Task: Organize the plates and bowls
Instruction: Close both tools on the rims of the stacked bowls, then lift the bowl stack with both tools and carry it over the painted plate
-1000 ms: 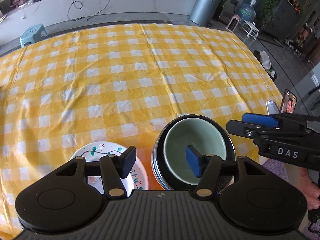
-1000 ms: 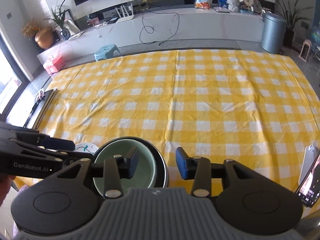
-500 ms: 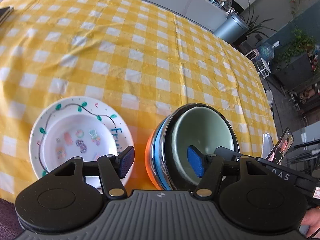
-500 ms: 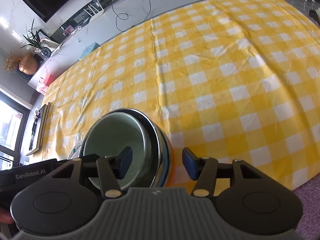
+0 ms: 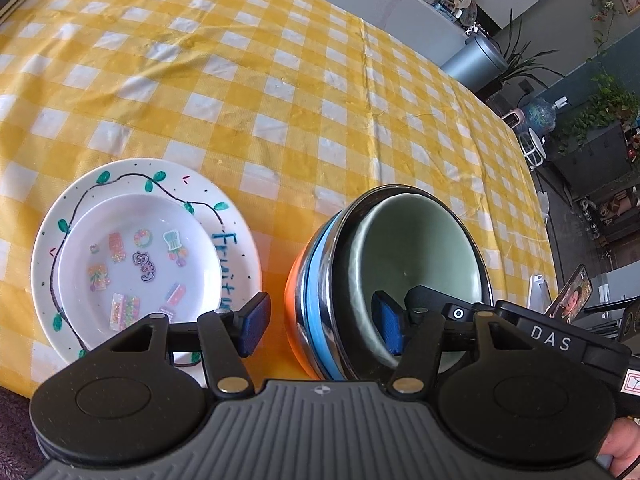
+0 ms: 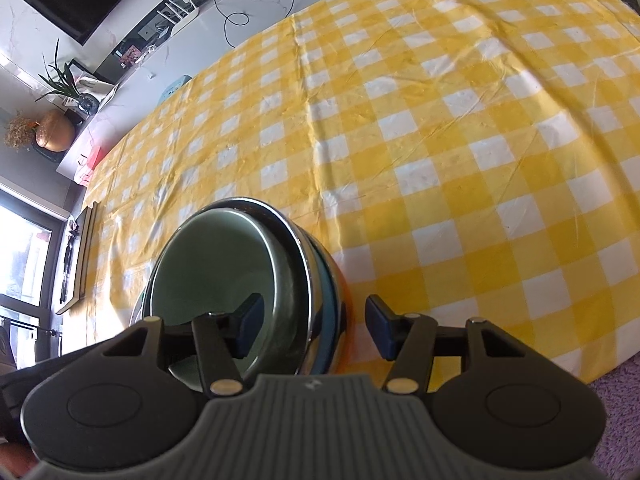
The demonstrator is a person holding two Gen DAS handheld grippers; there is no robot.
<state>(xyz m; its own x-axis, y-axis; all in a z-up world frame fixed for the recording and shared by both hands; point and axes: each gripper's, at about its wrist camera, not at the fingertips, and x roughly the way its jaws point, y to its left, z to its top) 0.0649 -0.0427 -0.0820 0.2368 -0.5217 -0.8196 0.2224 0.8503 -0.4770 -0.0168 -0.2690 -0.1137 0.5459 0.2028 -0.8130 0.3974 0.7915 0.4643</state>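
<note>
Nearest the left camera, the left tongs (image 5: 322,322) stand spread, straddling the near left wall of the stack of bowls (image 5: 320,280): one pad hangs outside it, the other inside the pale green bowl (image 5: 416,256), and neither clearly presses the rim. The right tongs (image 6: 312,330) are spread likewise across the stack's right wall, one pad inside and one outside. The other tool's body in the left view reads "DAS". The stack sits at the near edge of the table (image 5: 280,80), mouths upward and tipped slightly; being round, it has no long axis. Just beside it to the left, apart from it, lies the white plate (image 5: 240,236), flat and face up, lettered "Fruit" in blue along its rim.
</note>
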